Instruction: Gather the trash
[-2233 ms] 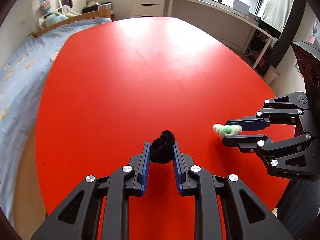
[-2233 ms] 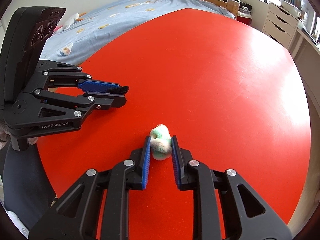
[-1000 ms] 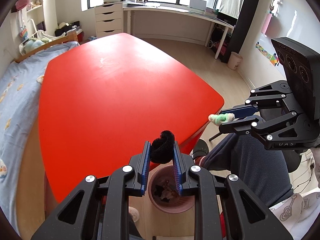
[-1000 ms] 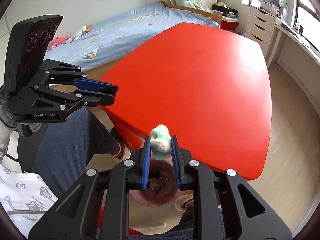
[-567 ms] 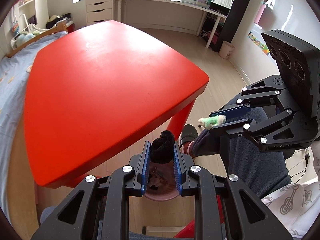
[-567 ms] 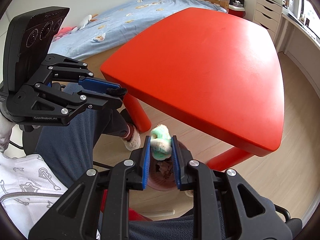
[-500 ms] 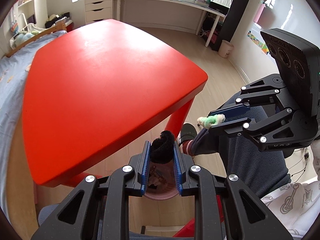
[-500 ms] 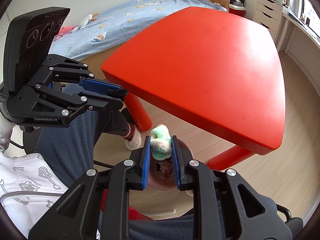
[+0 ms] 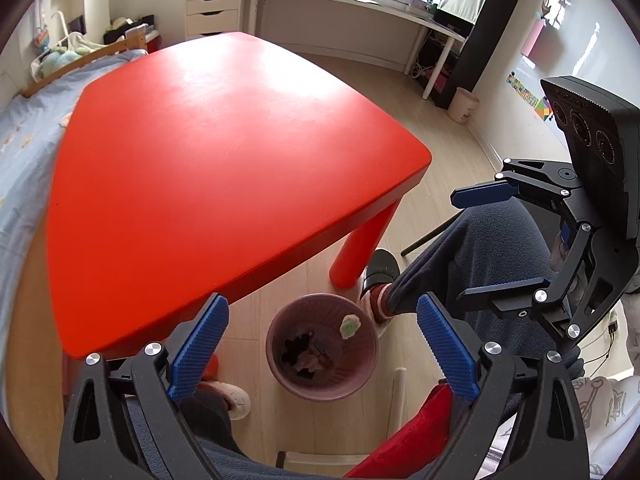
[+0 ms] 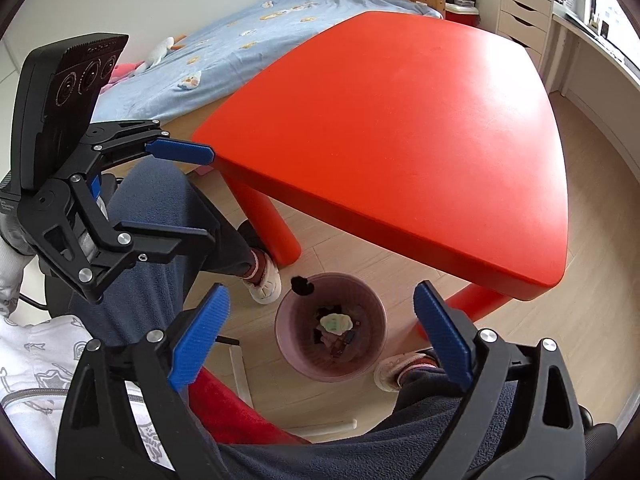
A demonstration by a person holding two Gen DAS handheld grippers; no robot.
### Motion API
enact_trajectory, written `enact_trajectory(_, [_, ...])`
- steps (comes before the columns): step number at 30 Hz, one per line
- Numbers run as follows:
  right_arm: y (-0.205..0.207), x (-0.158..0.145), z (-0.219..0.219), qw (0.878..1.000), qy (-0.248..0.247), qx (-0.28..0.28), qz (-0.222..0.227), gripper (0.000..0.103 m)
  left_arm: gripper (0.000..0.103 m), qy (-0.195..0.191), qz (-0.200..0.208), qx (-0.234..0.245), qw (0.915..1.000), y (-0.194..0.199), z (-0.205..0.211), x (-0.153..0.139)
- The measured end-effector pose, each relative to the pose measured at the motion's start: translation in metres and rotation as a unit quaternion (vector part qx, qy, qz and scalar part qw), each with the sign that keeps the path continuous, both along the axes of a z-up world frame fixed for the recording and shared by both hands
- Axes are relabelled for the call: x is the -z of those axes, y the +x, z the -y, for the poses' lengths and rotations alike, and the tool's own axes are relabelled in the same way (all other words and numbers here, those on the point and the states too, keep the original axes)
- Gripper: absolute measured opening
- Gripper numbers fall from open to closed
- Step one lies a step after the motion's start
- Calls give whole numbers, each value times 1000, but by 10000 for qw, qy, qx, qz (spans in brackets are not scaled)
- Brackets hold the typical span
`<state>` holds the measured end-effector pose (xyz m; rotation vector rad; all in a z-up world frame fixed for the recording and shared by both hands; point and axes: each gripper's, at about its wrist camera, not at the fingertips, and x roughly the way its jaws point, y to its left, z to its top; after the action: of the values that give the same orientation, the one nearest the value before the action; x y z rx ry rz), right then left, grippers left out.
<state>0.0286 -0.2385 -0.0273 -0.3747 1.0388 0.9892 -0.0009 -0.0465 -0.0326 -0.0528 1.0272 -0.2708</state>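
A pink waste bin stands on the floor under the near edge of the red table; it also shows in the right wrist view. Both grippers hang above it. My left gripper is open and empty. My right gripper is open and empty. The green and white fuzzy piece is falling at the bin's mouth; in the right wrist view it shows inside the bin. The black fuzzy piece is in the air at the bin's far rim; in the left wrist view a dark clump shows inside.
The person's legs in dark trousers and slippered feet flank the bin. Red table legs stand just behind it. A bed lies beyond the table, a desk and drawers by the window.
Both grippers have opened over the bin. The black piece and the green and white piece have left the pads and dropped towards the bin.
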Motion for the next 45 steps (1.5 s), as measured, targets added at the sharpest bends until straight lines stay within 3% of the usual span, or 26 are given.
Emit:
enact_trajectory(4, [3, 2, 2, 10000, 13, 84, -52, 100, 96, -23, -39, -113, 9999, -2, -4, 2])
enact_trajectory(16, [10, -4, 2, 9994, 102, 329, 2, 100, 96, -68, 66, -317, 9995, -3, -11, -5])
enact_trajectory(33, [66, -69, -30, 9917, 668, 808, 747, 100, 96, 217, 843, -1077, 9904, 38, -56, -55])
enact_trajectory(37, [83, -76, -34, 9897, 809, 929, 736, 100, 97, 390, 838, -1260, 9877, 50, -64, -60])
enact_trajectory(45, [94, -81, -40, 9886, 822, 964, 809, 100, 97, 231, 1020, -1415, 9844, 54, -74, -67])
